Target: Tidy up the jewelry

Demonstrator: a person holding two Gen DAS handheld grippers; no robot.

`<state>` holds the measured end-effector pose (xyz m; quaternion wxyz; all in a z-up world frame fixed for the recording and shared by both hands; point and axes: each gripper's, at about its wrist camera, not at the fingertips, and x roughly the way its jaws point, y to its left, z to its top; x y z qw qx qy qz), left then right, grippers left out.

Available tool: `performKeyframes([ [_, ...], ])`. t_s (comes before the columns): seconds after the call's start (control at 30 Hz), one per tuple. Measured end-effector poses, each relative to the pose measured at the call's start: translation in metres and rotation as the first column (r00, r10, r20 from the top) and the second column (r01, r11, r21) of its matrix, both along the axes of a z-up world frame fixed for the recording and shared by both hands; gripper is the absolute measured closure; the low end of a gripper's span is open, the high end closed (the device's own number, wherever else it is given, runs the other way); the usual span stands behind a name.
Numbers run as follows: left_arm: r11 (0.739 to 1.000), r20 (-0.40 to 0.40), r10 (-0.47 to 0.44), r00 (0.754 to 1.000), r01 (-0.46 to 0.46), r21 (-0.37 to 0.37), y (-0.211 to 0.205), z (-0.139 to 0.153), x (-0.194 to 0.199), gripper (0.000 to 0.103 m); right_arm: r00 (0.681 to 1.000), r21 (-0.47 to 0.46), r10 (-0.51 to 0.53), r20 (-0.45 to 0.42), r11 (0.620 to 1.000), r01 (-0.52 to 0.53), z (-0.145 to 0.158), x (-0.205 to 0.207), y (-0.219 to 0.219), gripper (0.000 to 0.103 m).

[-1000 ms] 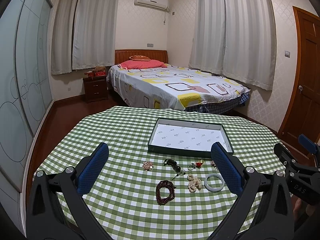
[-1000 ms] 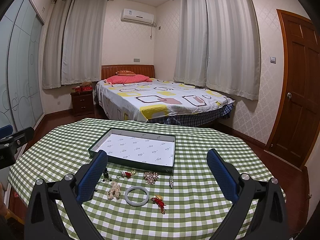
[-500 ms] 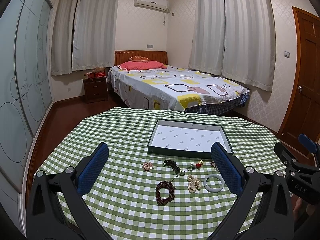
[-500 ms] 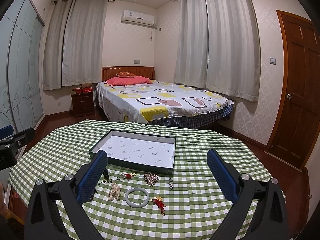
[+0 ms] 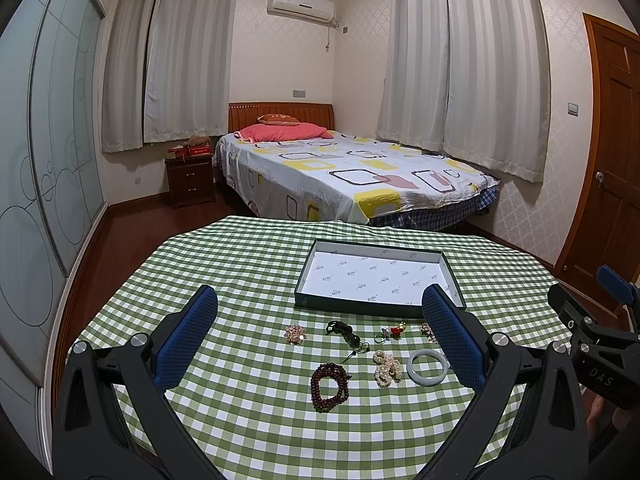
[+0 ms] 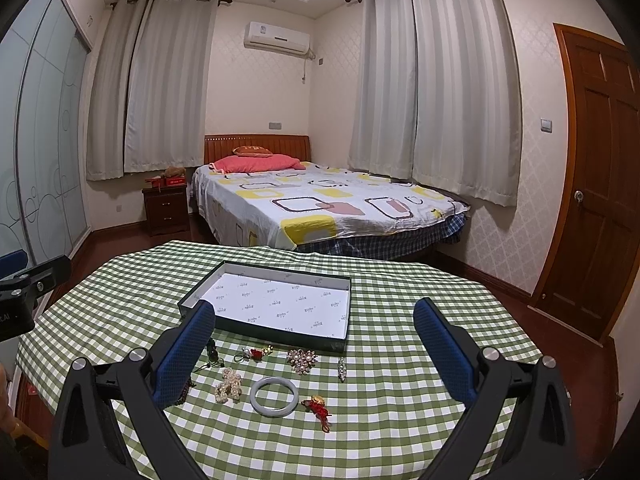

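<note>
A shallow dark-rimmed tray (image 5: pixel 308 300) (image 6: pixel 264 330) with a white paper lining lies empty on the green checked table (image 5: pixel 248 280). Jewelry is spread in front of it: a dark red bead bracelet (image 5: pixel 329 386), a pearl bracelet (image 5: pixel 386 367) (image 6: pixel 229 386), a pale jade bangle (image 5: pixel 426 367) (image 6: pixel 274 396), a black cord pendant (image 5: pixel 344 331), a small brooch (image 5: pixel 295 333), a red charm (image 5: pixel 394 330) (image 6: pixel 256 354), a large flower brooch (image 6: pixel 302 359), a slim pin (image 6: pixel 341 369) and a red knot charm (image 6: pixel 318 408). My left gripper (image 5: pixel 320 336) and right gripper (image 6: pixel 316 344) hang open above the pieces, holding nothing.
Beyond the table stand a bed (image 5: pixel 352 176), a wooden nightstand (image 5: pixel 190 180) and curtained windows. A wooden door (image 6: pixel 600 184) is on the right and glass wardrobe doors (image 5: pixel 40 184) on the left. The other gripper's body (image 5: pixel 596 356) shows at the right edge.
Both cameras have tilted slightly, so the table sits a little lower in each view. The jewelry and tray have not moved, and both grippers stay open.
</note>
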<state>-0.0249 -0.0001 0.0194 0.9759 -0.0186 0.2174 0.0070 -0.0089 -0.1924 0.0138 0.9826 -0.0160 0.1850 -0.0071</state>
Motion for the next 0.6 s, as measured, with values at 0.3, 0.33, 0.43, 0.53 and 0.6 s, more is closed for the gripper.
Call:
performKeyframes([
  [0.3,1.0,0.006,-0.012,1.0,0.012,-0.004,0.0,0.0,0.004,0.003,1.0,0.002,0.001,0.013,1.0,-0.001,-0.003,0.003,-0.002,0.006],
  [0.33,1.0,0.01,-0.014,1.0,0.014,-0.007,0.0,-0.002,0.005,0.003,1.0,0.003,0.001,0.016,1.0,-0.001,-0.005,0.002,-0.003,0.006],
  [0.43,1.0,-0.002,-0.021,1.0,0.021,-0.017,0.004,-0.013,0.014,0.003,1.0,0.005,0.002,0.028,1.0,-0.002,-0.014,0.005,-0.007,0.006],
  [0.53,1.0,-0.021,-0.021,1.0,0.021,-0.019,0.008,-0.029,0.021,0.003,1.0,0.008,-0.001,0.031,1.0,0.0,-0.029,0.008,-0.014,0.006],
  [0.6,1.0,-0.028,-0.018,0.999,0.018,-0.01,0.008,-0.042,0.027,0.003,0.999,0.007,0.002,0.034,1.0,-0.002,-0.042,0.012,-0.017,0.006],
])
